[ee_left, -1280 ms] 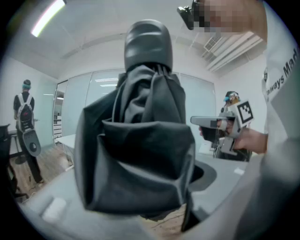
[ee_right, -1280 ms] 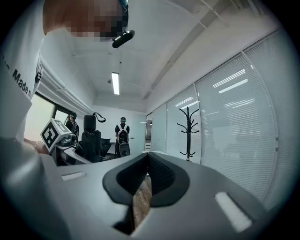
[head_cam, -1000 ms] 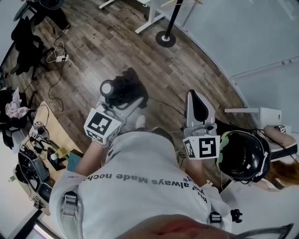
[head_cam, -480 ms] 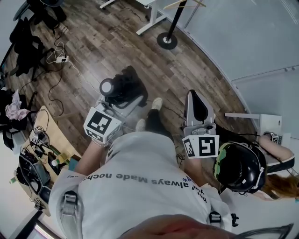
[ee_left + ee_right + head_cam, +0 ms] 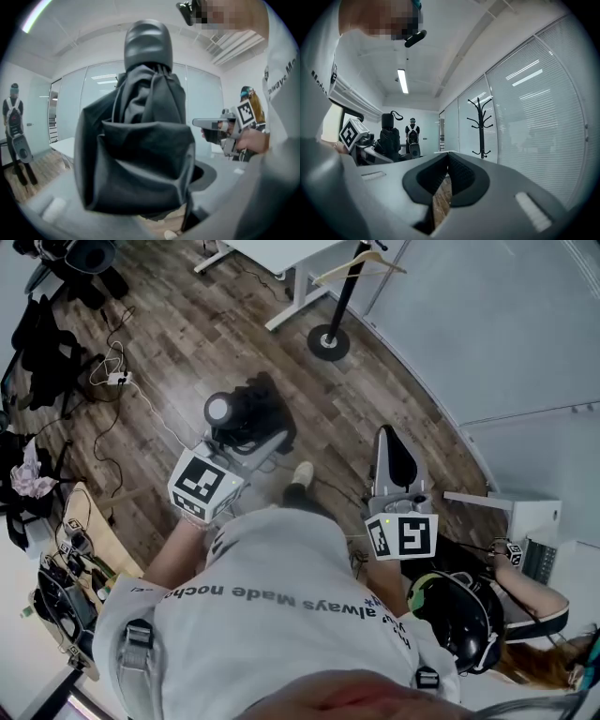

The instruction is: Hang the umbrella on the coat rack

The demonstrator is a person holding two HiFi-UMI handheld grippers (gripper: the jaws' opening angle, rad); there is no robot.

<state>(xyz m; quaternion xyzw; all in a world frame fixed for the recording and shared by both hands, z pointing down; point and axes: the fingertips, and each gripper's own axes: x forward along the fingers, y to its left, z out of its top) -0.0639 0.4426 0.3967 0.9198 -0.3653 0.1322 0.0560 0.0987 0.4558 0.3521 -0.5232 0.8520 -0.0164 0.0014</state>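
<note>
A folded black umbrella (image 5: 239,413) sticks out ahead of my left gripper (image 5: 248,432), which is shut on its fabric bundle. In the left gripper view the umbrella (image 5: 140,154) fills the middle, with its rounded handle end upward, and hides the jaws. My right gripper (image 5: 392,442) is held level beside it, jaws together and nothing between them (image 5: 448,159). The black coat rack (image 5: 342,292) stands ahead by the glass wall on a round base (image 5: 328,341). In the right gripper view the coat rack (image 5: 482,124) shows its bare curved hooks.
White desk legs (image 5: 291,296) stand just left of the rack. Cables and a power strip (image 5: 117,376) lie on the wood floor at left. A cluttered table (image 5: 66,549) is at lower left. A seated person in a helmet (image 5: 459,615) is at lower right. The glass wall (image 5: 487,324) runs along the right.
The whole view has shifted forward: the rack's base sits lower and nearer in the head view, and the helmeted person has slid down and right. Both grippers keep their pose.
</note>
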